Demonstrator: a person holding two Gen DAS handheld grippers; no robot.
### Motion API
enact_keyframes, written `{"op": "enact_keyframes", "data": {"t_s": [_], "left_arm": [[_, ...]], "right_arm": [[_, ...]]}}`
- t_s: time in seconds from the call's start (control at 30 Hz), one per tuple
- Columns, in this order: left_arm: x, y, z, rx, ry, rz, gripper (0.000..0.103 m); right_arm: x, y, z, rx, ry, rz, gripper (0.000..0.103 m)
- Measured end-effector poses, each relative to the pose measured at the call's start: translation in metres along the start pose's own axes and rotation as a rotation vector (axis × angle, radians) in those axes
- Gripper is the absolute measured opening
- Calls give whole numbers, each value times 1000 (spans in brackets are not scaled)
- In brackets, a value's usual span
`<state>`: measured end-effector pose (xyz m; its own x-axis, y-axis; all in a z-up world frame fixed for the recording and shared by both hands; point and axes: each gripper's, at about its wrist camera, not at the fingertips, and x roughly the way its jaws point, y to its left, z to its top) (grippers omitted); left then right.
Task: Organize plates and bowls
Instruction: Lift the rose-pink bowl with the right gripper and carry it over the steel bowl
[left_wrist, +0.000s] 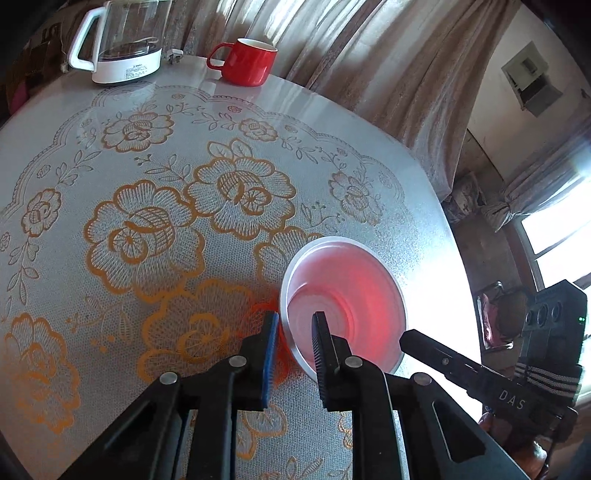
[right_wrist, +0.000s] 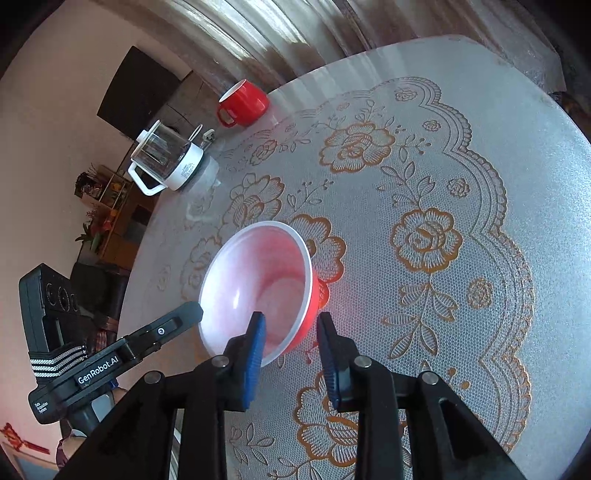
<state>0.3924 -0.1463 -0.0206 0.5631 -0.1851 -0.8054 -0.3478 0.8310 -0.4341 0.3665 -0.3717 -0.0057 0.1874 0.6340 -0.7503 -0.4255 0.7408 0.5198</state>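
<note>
Your left hand-held gripper (left_wrist: 295, 325) straddles the near rim of a bowl (left_wrist: 343, 299), red outside and white inside. One finger sits inside the bowl and the blue-padded finger sits outside it. The jaws stand only slightly apart around the rim. You cannot tell from the left wrist view whether the pads actually press on the wall.

The bowl stands upright on a round table (left_wrist: 110, 110), near the table's edge. A translucent lace-pattern cover with orange flowers lies over the table.

From the right wrist view, your right hand-held gripper (right_wrist: 290, 325) also straddles the bowl (right_wrist: 258, 280), at the red side wall nearest the camera. Its left blue pad is inside the white interior and its right pad is outside. The gap between those pads looks wider than the wall, so the pads do not seem to press on it.

Each gripper's black body shows at the edge of the other's view.

At the far side of the table, well apart from the bowl, stand a red mug (left_wrist: 249, 61) and a glass kettle (left_wrist: 123, 40) with a white base and handle. Curtains (left_wrist: 369, 55) hang behind the table.
</note>
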Motion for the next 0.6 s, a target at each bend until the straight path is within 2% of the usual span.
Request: {"op": "enact_keyframes", "data": {"t_s": [0.17,0.6], "left_arm": [[12,-4,0,18,17,-9,10],[-16,-16,-39,72,12,-23,10]], "right_arm": [[6,-1,1,-7,8,-28,14],[-12,-3,-23,-22,41,-19,12]]}}
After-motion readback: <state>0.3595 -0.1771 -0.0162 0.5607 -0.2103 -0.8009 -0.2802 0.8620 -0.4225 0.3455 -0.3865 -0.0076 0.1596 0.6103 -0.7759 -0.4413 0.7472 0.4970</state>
